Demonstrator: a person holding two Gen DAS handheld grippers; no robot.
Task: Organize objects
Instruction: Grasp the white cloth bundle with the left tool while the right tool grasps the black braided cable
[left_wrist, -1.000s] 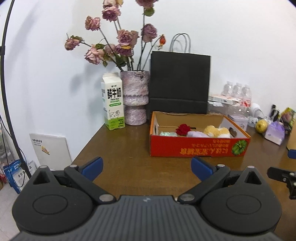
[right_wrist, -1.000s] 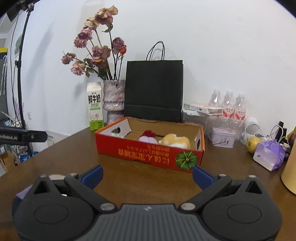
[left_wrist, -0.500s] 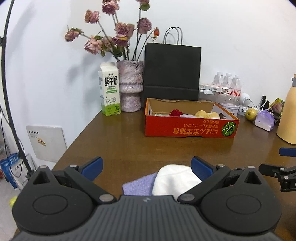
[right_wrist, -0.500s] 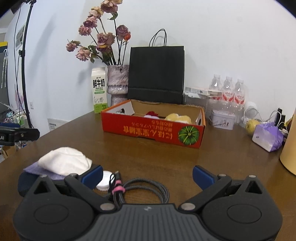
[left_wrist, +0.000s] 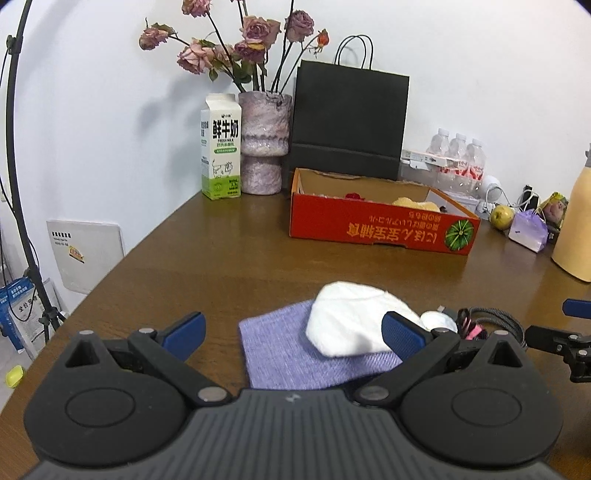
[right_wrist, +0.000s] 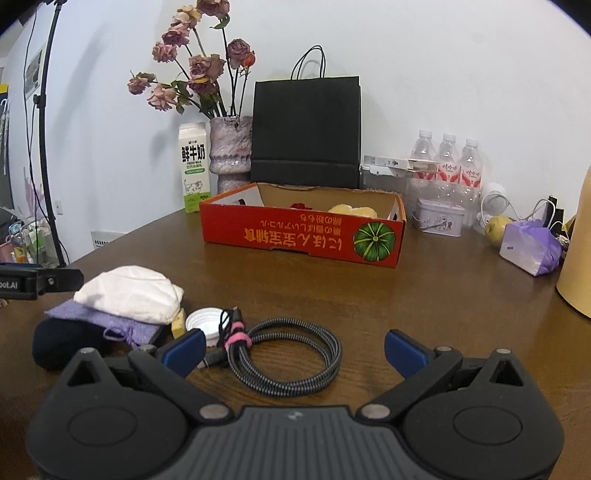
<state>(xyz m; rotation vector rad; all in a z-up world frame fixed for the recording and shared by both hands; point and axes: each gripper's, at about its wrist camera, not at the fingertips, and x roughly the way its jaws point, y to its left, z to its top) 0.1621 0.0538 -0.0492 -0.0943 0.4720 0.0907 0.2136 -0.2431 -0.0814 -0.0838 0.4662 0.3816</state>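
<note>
A white cloth (left_wrist: 352, 317) lies on a folded purple cloth (left_wrist: 295, 350) on the brown table, just ahead of my open, empty left gripper (left_wrist: 291, 330). In the right wrist view the white cloth (right_wrist: 129, 291) and purple cloth (right_wrist: 99, 317) lie at left, beside a white cap (right_wrist: 205, 325) and a coiled braided cable (right_wrist: 284, 354). My right gripper (right_wrist: 293, 349) is open and empty, its fingers on either side of the cable. A red cardboard box (left_wrist: 380, 225) (right_wrist: 303, 236) with a red flower and yellow plush stands farther back.
Milk carton (left_wrist: 220, 146), vase of dried roses (left_wrist: 264, 144) and black paper bag (left_wrist: 349, 123) stand along the wall. Water bottles (right_wrist: 448, 158), a tin (right_wrist: 437, 218), a pear (right_wrist: 496, 229), a purple pouch (right_wrist: 532, 249) and a yellow jug (left_wrist: 576, 229) stand at right. The table edge drops off at left.
Both grippers have pulled back and lowered. The cloths, cap and cable, out of view a second ago, now lie in front of the fingers. Both grippers stayed open.
</note>
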